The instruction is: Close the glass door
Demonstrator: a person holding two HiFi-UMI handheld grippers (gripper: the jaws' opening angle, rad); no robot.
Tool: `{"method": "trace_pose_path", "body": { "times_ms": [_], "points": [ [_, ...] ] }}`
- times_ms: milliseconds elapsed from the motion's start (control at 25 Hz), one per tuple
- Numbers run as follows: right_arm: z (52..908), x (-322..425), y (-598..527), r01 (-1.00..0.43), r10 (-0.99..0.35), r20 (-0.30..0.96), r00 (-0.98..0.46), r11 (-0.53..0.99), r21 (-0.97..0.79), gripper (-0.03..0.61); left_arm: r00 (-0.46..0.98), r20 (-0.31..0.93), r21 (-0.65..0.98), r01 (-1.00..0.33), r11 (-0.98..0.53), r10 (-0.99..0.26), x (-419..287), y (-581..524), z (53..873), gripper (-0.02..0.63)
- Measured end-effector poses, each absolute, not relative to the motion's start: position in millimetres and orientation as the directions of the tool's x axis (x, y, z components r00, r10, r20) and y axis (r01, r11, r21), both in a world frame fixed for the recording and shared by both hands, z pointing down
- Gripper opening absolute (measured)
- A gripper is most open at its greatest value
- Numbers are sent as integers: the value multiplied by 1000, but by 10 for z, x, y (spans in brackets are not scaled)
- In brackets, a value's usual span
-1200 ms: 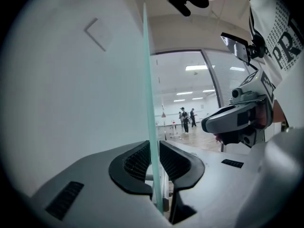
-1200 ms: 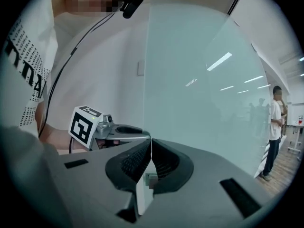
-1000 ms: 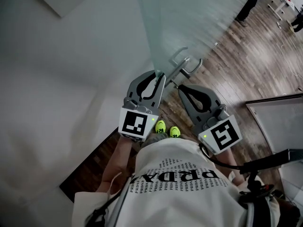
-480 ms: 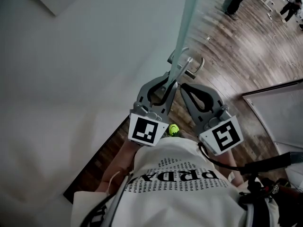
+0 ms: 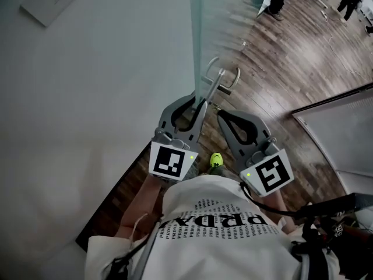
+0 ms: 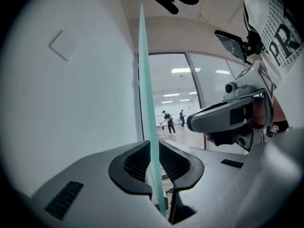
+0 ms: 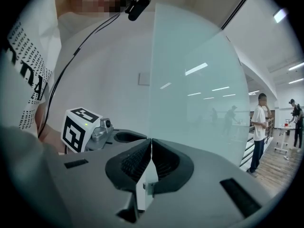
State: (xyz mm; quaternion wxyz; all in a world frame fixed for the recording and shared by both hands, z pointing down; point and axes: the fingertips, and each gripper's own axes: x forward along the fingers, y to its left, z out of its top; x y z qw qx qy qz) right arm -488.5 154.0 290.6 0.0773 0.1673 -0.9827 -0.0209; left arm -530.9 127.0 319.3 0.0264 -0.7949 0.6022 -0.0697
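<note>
Swung round since 1 second earlier, the glass door (image 5: 197, 34) no longer spread as a broad pane toward the upper right of the head view; it showed almost edge-on, a thin greenish strip. Its metal handle (image 5: 220, 77) sat slightly left of where it had been, and the white wall plate (image 5: 49, 3) had slid from the top centre into the upper left corner. Both grippers had kept their places near frame centre.

The door's long axis ran nearly straight up and down the head view, from the top edge to the left gripper (image 5: 195, 105). In the left gripper view it rose upright out of the jaws, its top leaning a little left, beside the white wall (image 5: 99, 80).

The left gripper's 2 jaws were clamped on the door's edge below the handle. The right gripper (image 5: 223, 114), just right of it, had its jaws closed tip to tip with nothing between, the pane standing beyond them.
</note>
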Motion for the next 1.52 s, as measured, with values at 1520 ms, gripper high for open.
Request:
{"method": "trace_pose_path", "body": {
  "times_ms": [1520],
  "points": [
    [2857,-2537,998,-576,-579,144,-802,815,71,-2,543,100,-341,-768,-541,-834,-2618,1137,3229,97]
  ]
}}
